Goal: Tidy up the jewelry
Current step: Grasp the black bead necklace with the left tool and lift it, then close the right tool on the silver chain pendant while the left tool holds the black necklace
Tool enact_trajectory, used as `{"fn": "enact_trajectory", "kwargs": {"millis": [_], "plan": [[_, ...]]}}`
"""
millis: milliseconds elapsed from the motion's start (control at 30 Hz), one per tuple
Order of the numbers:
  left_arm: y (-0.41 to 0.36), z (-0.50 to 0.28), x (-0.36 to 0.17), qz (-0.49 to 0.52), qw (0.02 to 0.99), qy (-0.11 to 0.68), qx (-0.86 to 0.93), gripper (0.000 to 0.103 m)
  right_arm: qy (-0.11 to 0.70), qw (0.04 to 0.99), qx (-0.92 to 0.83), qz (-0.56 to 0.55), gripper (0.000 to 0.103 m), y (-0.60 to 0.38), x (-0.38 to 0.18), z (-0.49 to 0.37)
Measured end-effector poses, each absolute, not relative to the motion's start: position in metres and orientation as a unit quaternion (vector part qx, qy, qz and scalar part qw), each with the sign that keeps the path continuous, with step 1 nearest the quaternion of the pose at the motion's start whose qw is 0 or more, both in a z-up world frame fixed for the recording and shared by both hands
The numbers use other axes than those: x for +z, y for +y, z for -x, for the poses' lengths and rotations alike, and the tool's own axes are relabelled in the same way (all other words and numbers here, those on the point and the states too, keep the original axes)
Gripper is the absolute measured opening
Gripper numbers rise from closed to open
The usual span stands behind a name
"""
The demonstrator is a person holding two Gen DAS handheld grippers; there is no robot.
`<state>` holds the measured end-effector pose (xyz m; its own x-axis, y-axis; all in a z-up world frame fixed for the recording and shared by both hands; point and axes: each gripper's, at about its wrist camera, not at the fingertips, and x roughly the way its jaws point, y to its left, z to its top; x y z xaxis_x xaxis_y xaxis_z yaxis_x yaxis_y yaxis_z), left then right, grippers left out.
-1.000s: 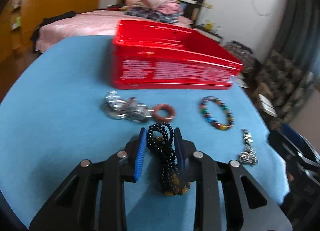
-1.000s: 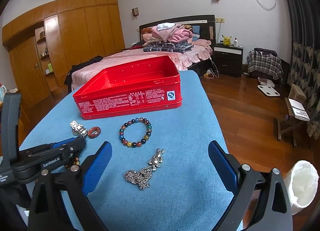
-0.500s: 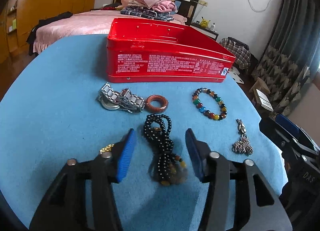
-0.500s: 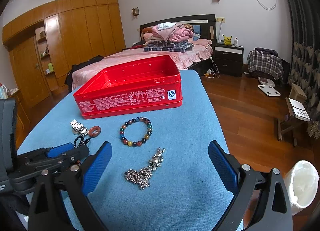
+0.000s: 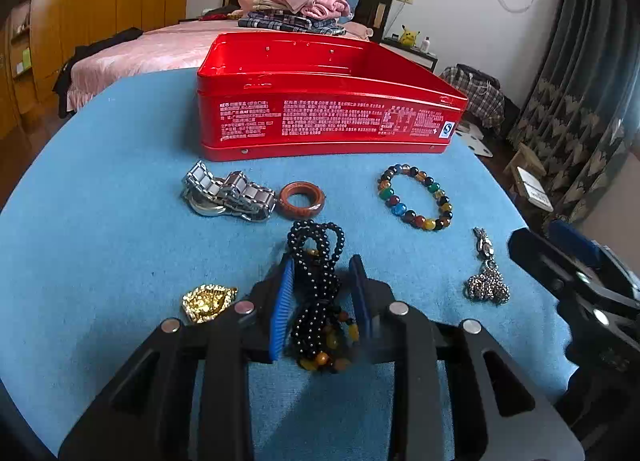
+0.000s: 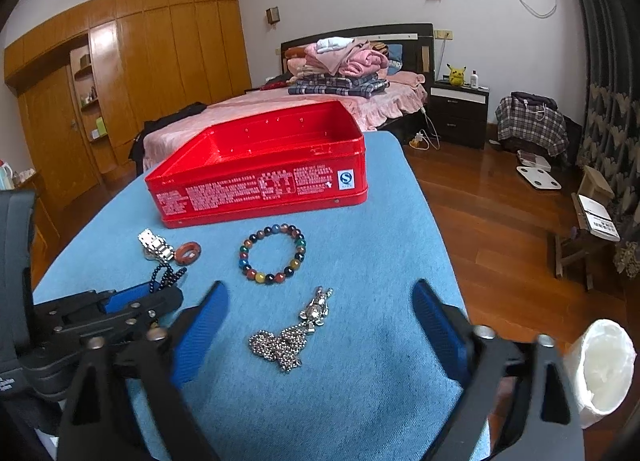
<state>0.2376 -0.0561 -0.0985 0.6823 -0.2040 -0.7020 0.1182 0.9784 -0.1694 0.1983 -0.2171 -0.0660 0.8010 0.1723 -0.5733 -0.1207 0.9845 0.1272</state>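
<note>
Squeezing in from both sides, my left gripper (image 5: 322, 273) had its blue pads close around the black bead necklace (image 5: 318, 285), which lay on the blue table (image 5: 100, 245). I could not tell if the pads touched it. My right gripper (image 6: 320, 303) was wide apart over the silver chain (image 6: 290, 337). Near the red tin (image 5: 328, 101) lay a watch (image 5: 228, 193), a brown ring (image 5: 301, 199) and a colorful bead bracelet (image 5: 416, 197). A gold piece (image 5: 208, 301) sat just beside my left gripper.
</note>
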Motion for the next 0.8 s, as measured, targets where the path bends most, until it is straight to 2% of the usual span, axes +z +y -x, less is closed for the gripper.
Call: {"fn": "enact_trajectory", "kwargs": {"millis": [100,300,733,800], "plan": [[-0.055,-0.237,-0.099,0.056,0.916,0.387,-0.087,0.021,0.324,0.942,0.078,-0.039,0.071,-0.215,-0.071,-0.201],[-0.052,-0.236,-0.099,0.073,0.918,0.380,-0.091,0.016,0.352,0.931,0.091,-0.035,0.060,-0.206,-0.080,-0.204],[-0.049,-0.224,-0.098,0.072,0.921,0.369,-0.101,0.015,0.372,0.923,0.085,-0.043,0.060,-0.206,-0.084,-0.212],[-0.046,-0.224,-0.096,0.073,0.922,0.366,-0.100,0.015,0.373,0.922,0.100,-0.038,0.044,-0.203,-0.084,-0.213]]}}
